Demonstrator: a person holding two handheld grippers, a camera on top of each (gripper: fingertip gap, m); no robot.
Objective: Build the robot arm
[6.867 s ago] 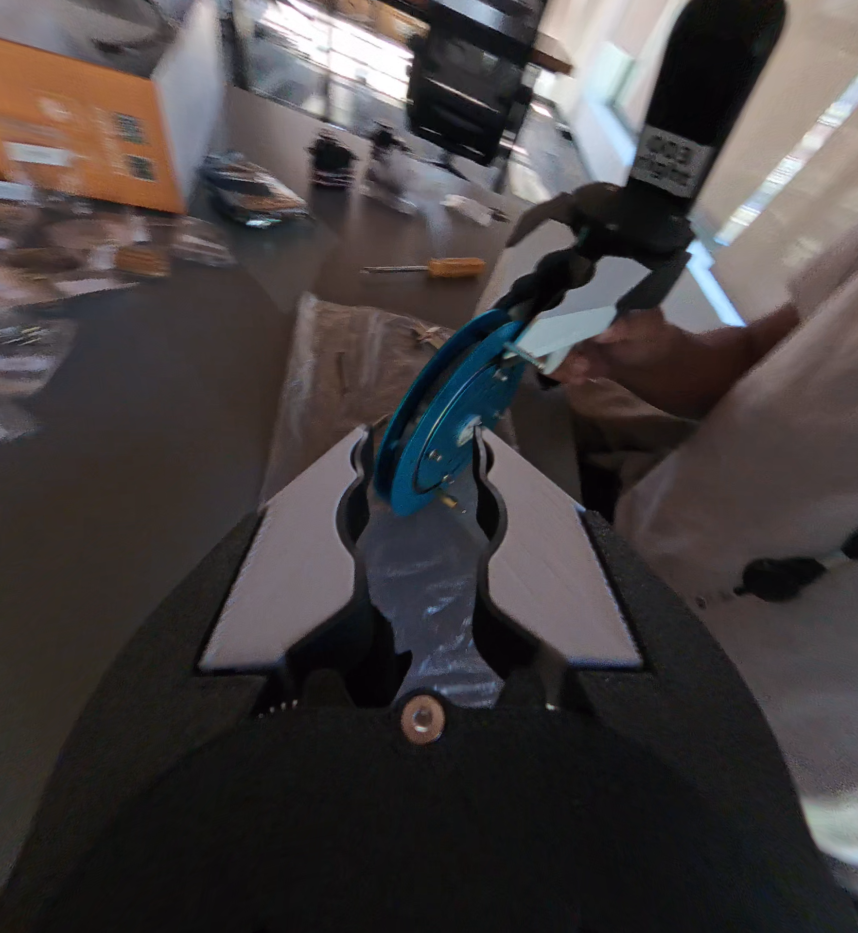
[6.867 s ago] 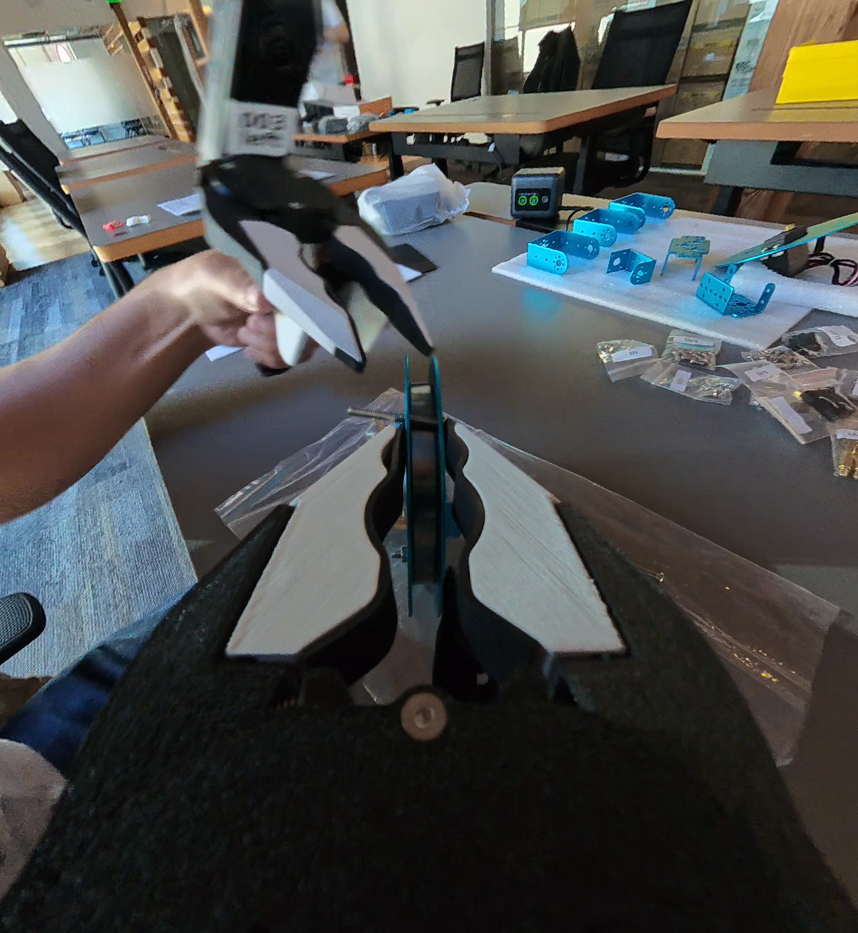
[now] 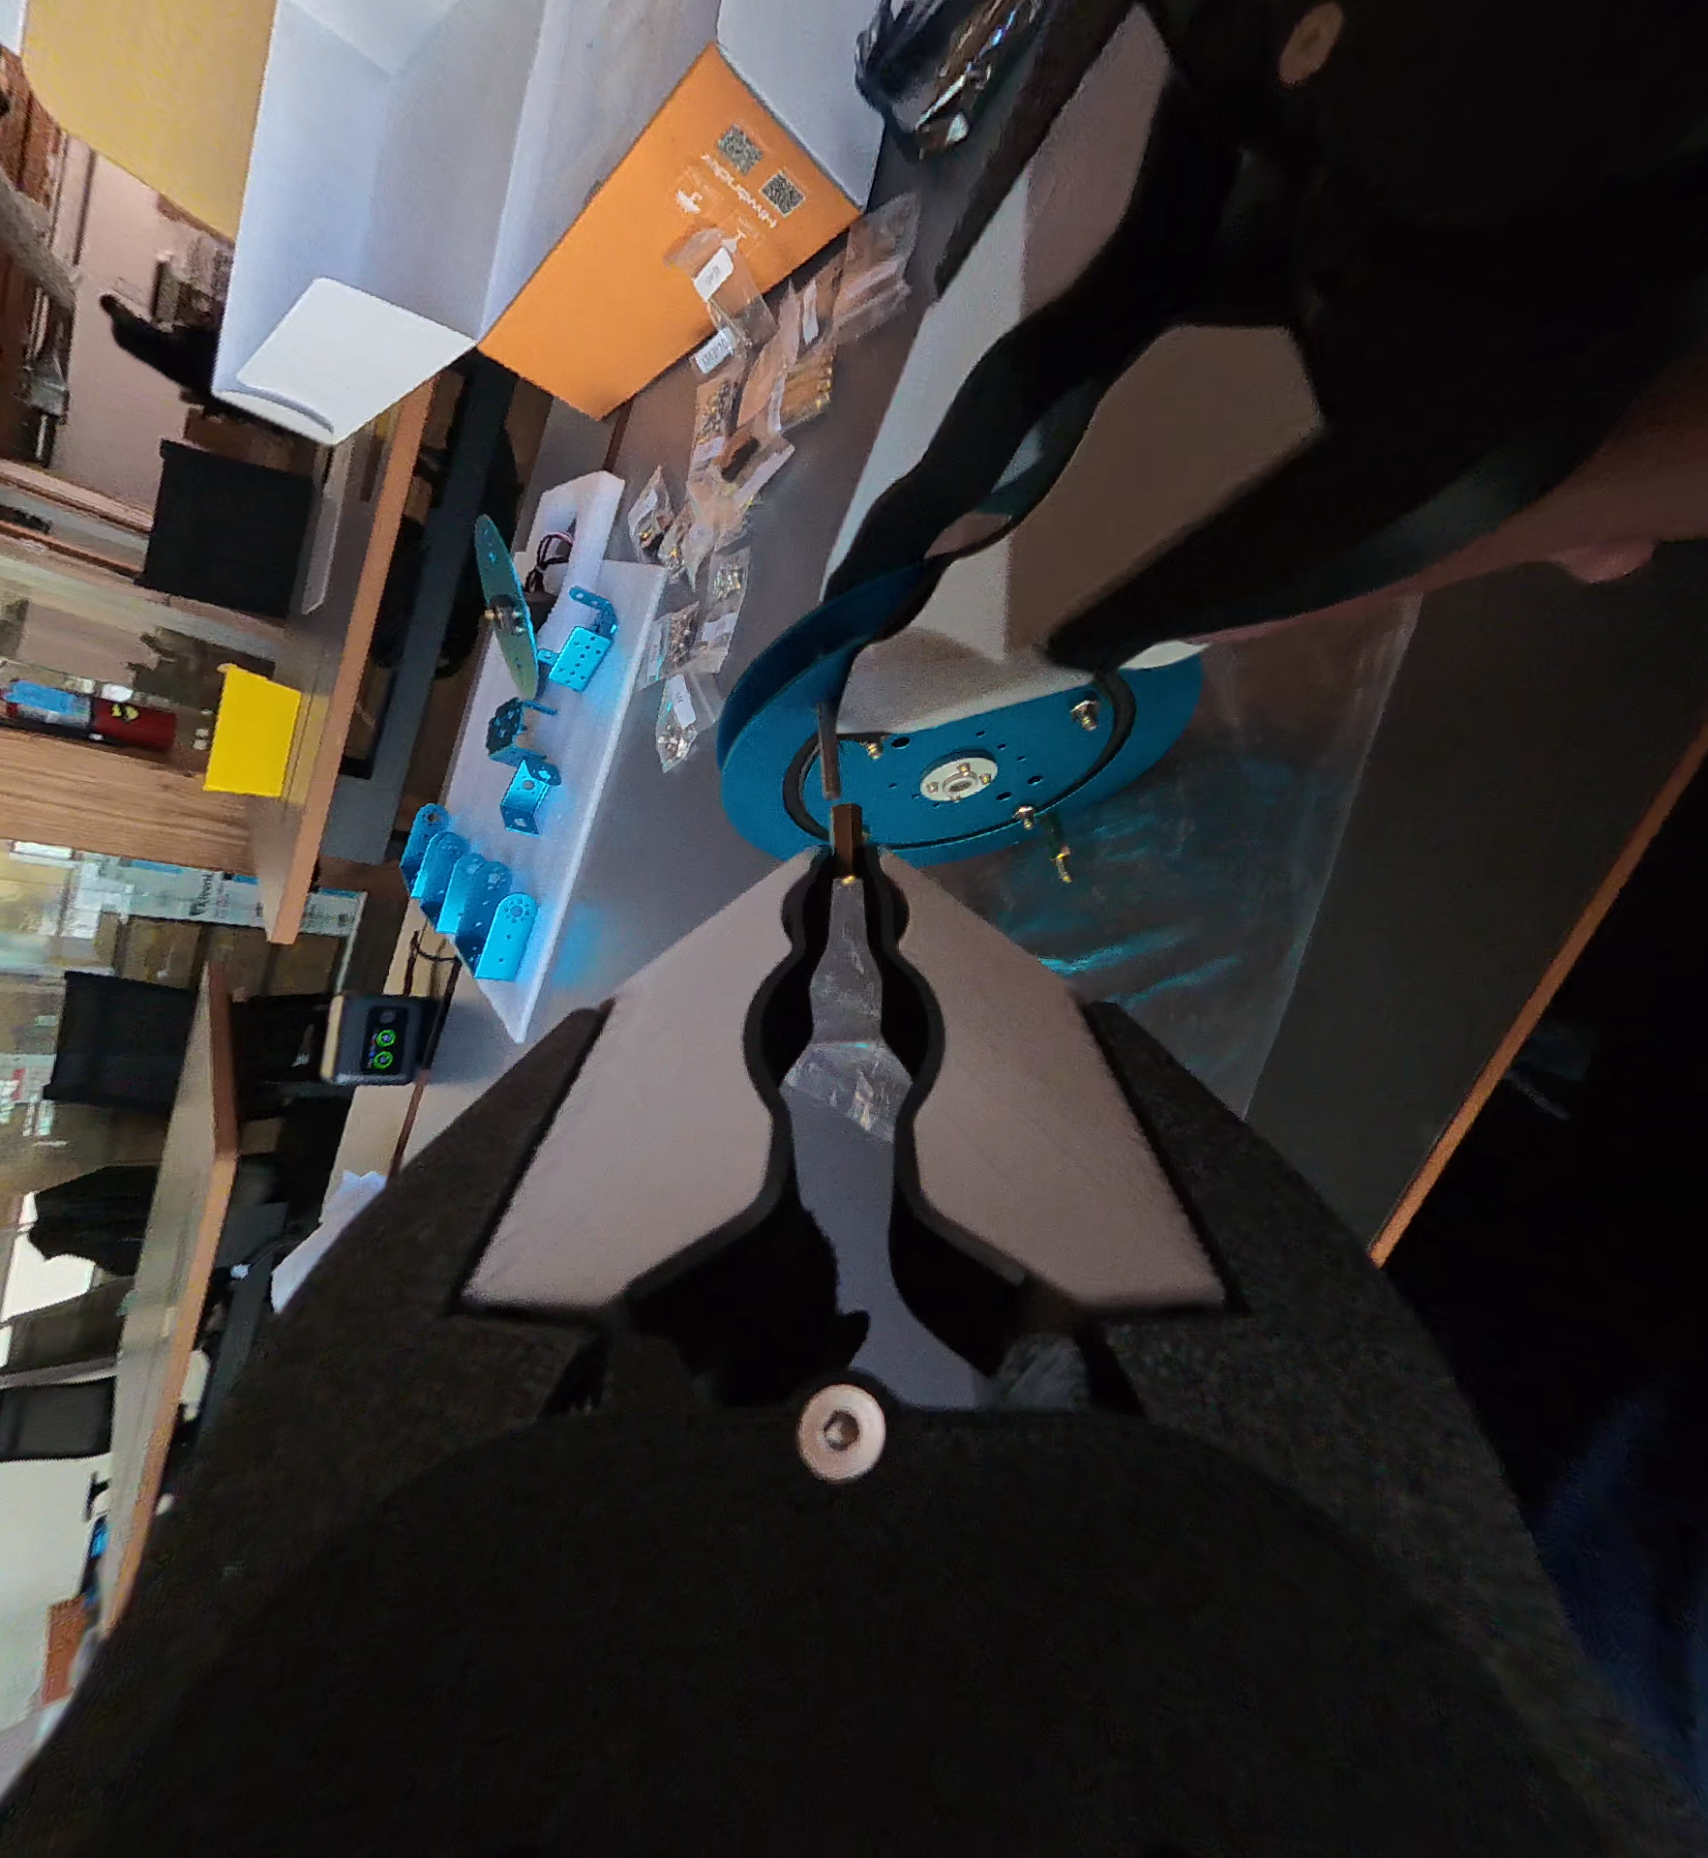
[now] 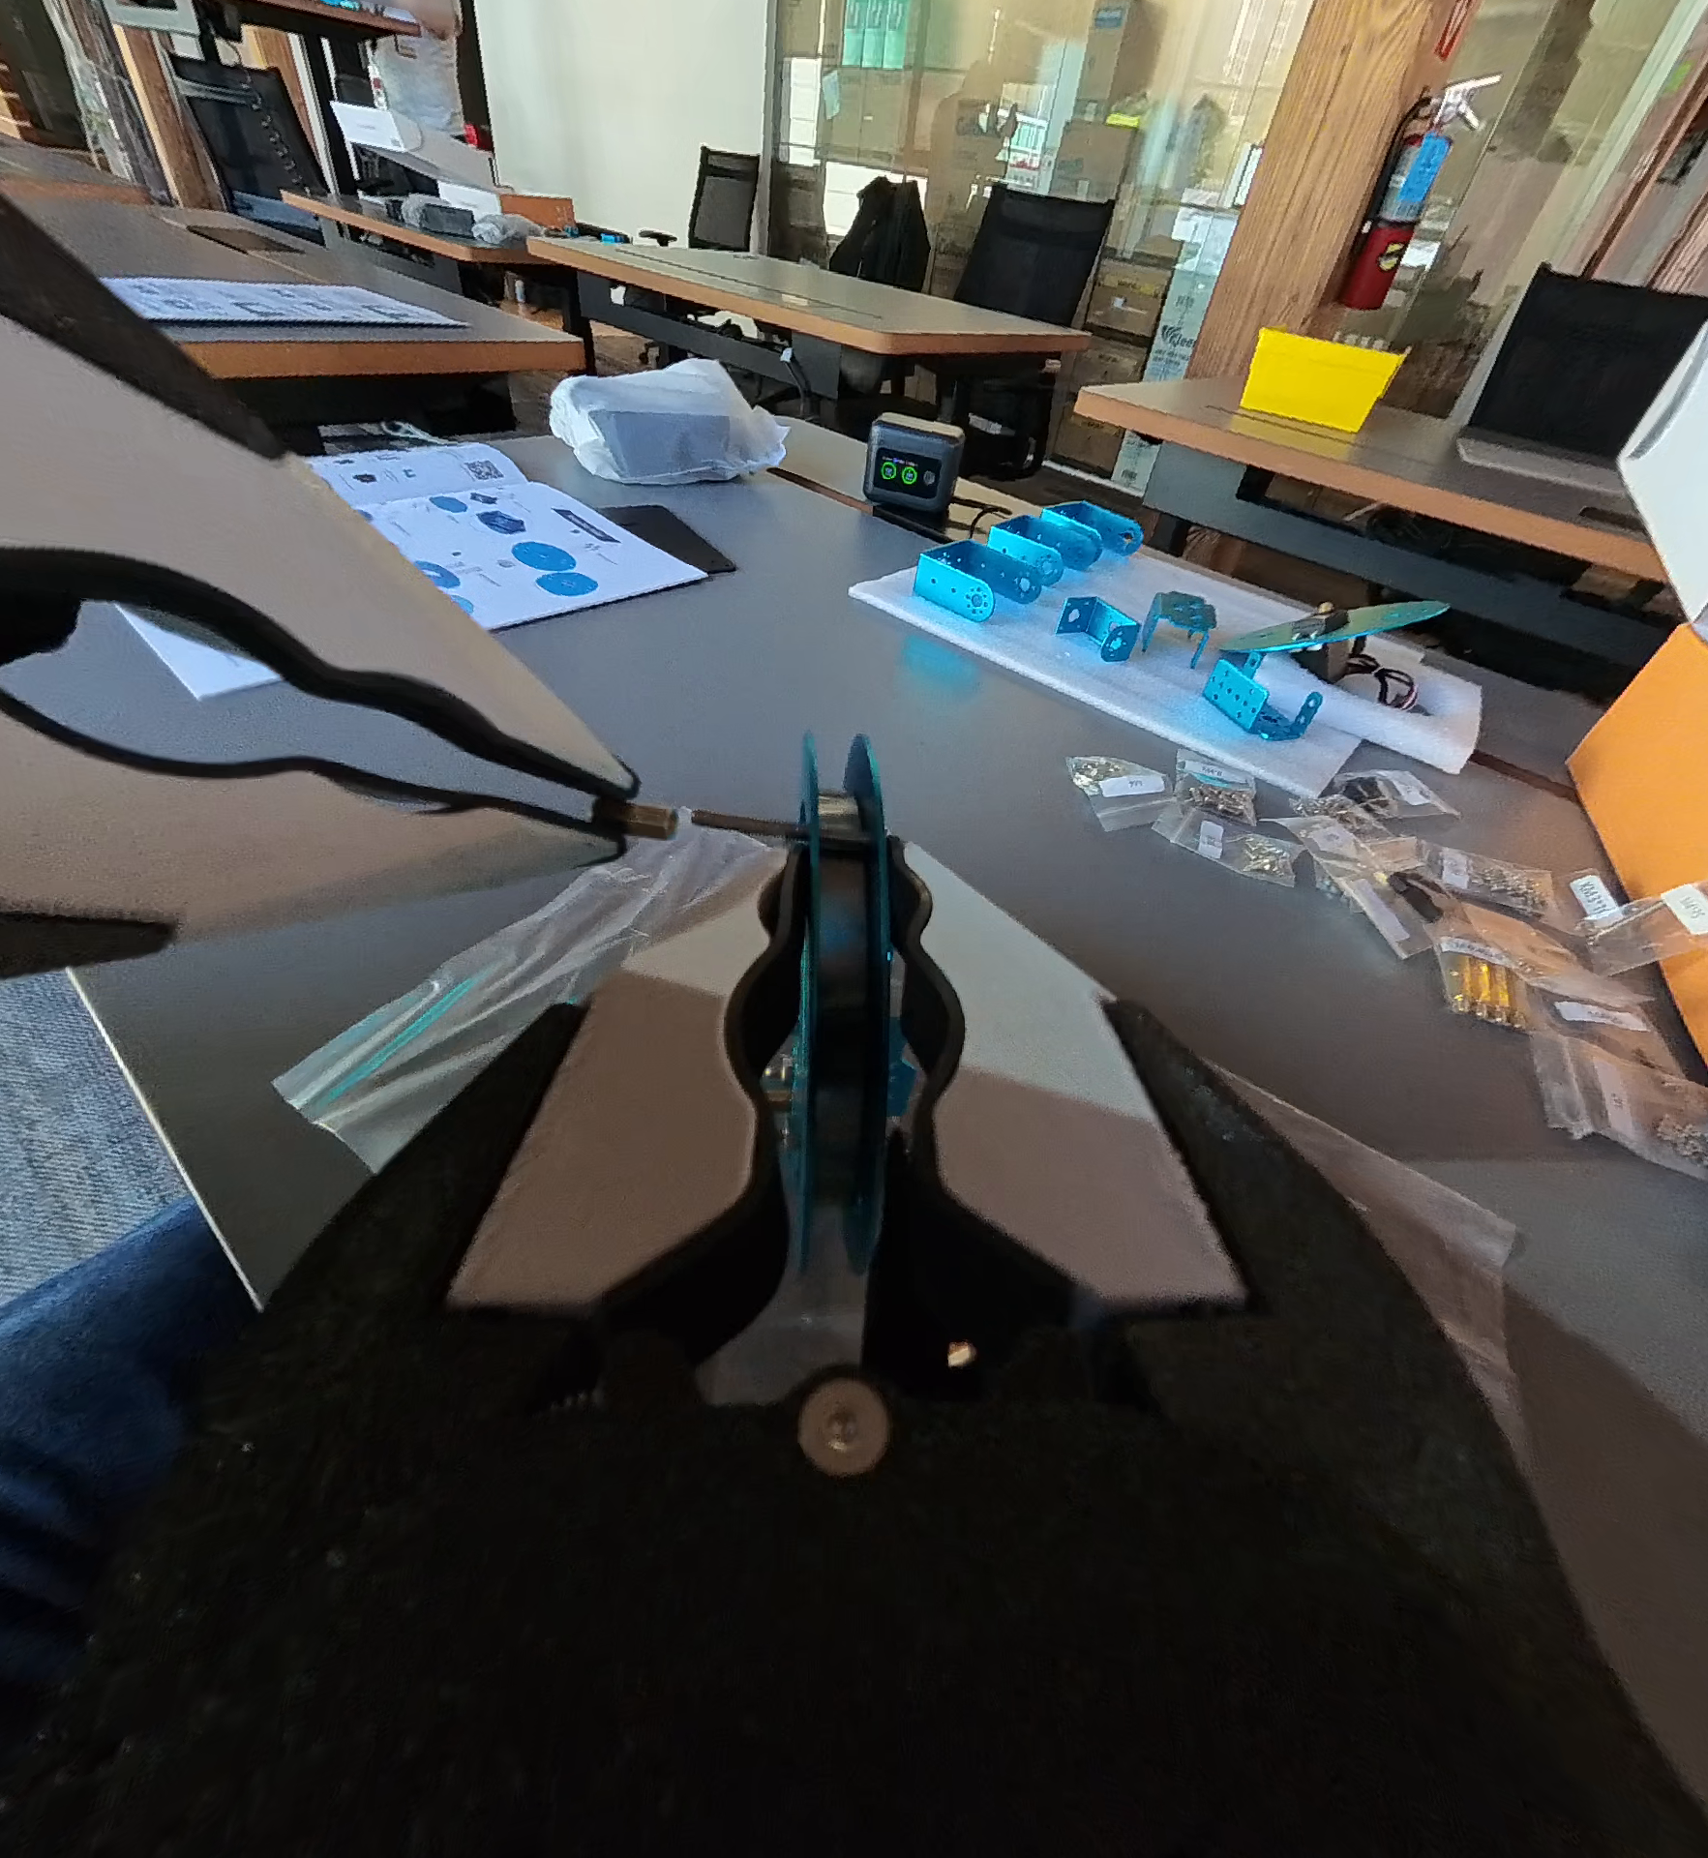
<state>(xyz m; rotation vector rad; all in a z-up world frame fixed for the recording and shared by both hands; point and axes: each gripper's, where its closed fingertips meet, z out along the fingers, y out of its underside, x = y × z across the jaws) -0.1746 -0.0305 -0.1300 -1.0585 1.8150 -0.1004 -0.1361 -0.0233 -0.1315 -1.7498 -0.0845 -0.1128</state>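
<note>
Left wrist view: the left gripper (image 3: 844, 865) is clenched on a small brass post (image 3: 846, 826) at frame centre, its tip just beside the blue disc pair (image 3: 940, 774). The right gripper (image 3: 990, 623) clamps the discs from the upper right.

Right wrist view: the right gripper (image 4: 834, 885) grips the upright discs (image 4: 834, 1005) at centre. From the left the left gripper (image 4: 618, 814) aims the post (image 4: 650, 819) at a thin rod (image 4: 739, 824) jutting from the discs. Seemingly not yet joined; two posts (image 3: 1056, 840) are already fitted.
</note>
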